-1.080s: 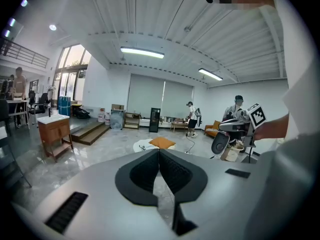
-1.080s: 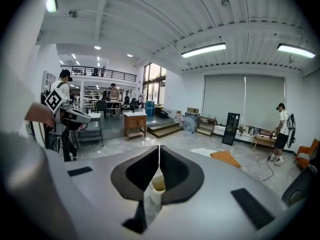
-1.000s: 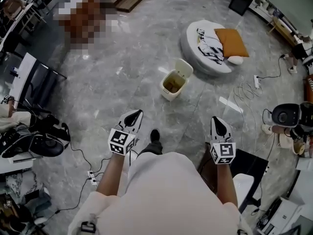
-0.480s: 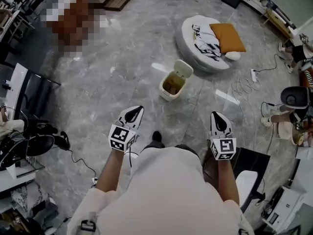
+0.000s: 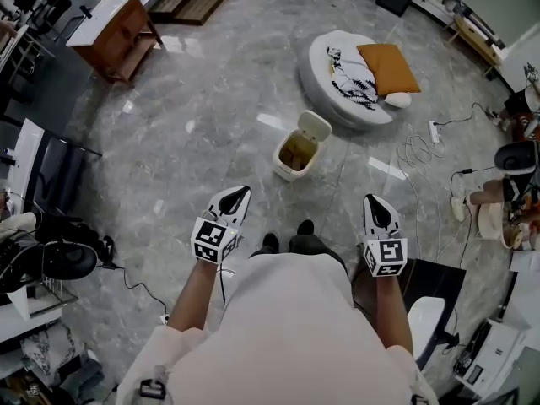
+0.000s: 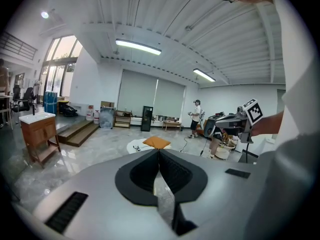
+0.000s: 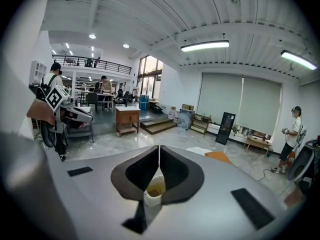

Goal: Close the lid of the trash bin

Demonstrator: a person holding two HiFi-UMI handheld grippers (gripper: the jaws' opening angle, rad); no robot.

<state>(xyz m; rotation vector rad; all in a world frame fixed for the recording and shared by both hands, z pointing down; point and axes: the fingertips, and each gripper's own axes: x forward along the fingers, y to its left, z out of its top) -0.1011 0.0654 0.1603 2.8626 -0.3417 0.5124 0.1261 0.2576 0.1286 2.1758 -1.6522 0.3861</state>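
Note:
A cream trash bin [image 5: 296,153] stands on the grey marble floor ahead of me, its lid [image 5: 314,126] tipped up and back, brown contents showing inside. My left gripper [image 5: 238,194] is held low at the left, jaws together, nothing in them. My right gripper [image 5: 377,208] is at the right, also shut and empty. Both are well short of the bin. In the right gripper view the open bin [image 7: 155,188] shows through the gap behind the closed jaws of the right gripper [image 7: 159,149]. The left gripper [image 6: 159,151] points past the bin toward an orange cushion [image 6: 156,142].
A round white floor bed [image 5: 346,78] with the orange cushion [image 5: 388,67] lies beyond the bin. Cables and a power strip [image 5: 436,131] trail at the right. A wooden cabinet [image 5: 115,32] stands far left; a black chair [image 5: 46,171] is at the left. A person [image 7: 292,131] stands far off.
I have stepped forward: the bin sits slightly nearer in the head view. Both grippers moved along with me and stay shut. The lid has not moved.

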